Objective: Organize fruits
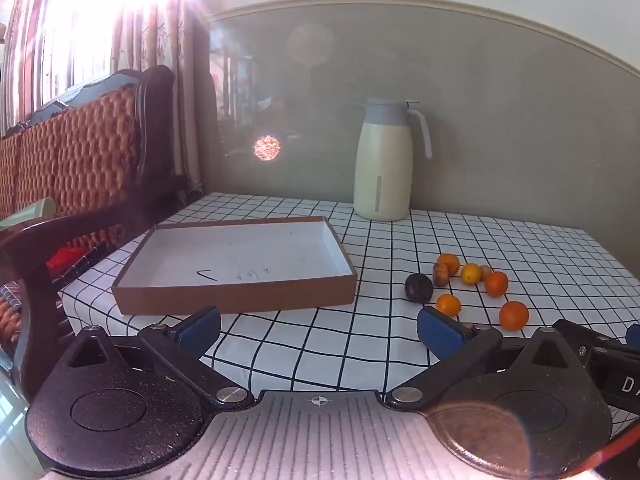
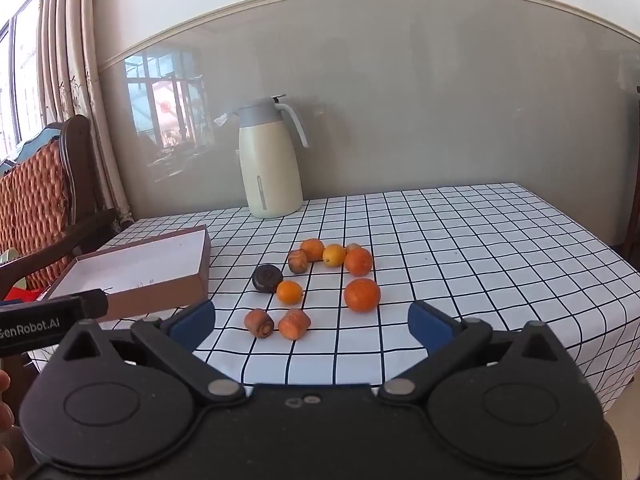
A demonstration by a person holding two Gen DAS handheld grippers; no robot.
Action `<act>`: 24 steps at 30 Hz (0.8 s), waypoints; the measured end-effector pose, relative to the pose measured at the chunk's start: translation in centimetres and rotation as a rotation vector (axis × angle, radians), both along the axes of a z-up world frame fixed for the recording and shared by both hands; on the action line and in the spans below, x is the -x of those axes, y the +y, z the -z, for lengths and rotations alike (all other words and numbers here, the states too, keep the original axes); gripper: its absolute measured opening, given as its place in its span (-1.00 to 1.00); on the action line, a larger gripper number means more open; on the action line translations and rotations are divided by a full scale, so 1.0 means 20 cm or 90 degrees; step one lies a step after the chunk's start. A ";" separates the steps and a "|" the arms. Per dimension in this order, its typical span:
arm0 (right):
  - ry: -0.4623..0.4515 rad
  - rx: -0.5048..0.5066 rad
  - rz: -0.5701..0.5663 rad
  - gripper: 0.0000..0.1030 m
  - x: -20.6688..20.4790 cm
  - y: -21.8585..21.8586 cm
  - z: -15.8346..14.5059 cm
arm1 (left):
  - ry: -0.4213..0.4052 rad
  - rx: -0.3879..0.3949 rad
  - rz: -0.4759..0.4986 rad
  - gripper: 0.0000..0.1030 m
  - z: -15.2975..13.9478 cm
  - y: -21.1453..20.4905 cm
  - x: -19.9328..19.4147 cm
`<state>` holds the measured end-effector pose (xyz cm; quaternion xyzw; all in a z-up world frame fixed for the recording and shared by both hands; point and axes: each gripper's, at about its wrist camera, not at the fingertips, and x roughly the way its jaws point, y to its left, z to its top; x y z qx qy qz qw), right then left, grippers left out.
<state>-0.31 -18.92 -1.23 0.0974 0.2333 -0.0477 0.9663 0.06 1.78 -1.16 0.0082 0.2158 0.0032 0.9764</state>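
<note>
I see both my left claw (image 1: 318, 330) and right claw (image 2: 312, 326) spread wide and empty, fruits (image 2: 362, 295) at twelve o'clock on the counter (image 2: 480, 248).

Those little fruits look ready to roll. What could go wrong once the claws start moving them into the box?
1. The fruits lie close together, some touching, so a wide-open right claw may nudge neighbours and send round ones rolling across the tablecloth.
2. The box has low walls; a dropped fruit might bounce out.
3. The two claws are close together, with the left claw just beside the right one, so they could bump.
</note>
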 end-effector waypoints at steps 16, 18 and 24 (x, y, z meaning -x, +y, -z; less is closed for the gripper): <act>-0.039 0.032 0.016 0.89 0.04 0.04 0.01 | -0.003 -0.001 -0.010 1.00 0.00 0.02 -0.01; -0.039 0.032 0.016 0.89 0.04 0.05 0.01 | -0.003 -0.004 -0.010 1.00 0.01 0.02 -0.01; -0.041 0.033 0.016 0.89 0.04 0.04 0.01 | -0.003 -0.003 -0.010 1.00 0.01 0.02 -0.01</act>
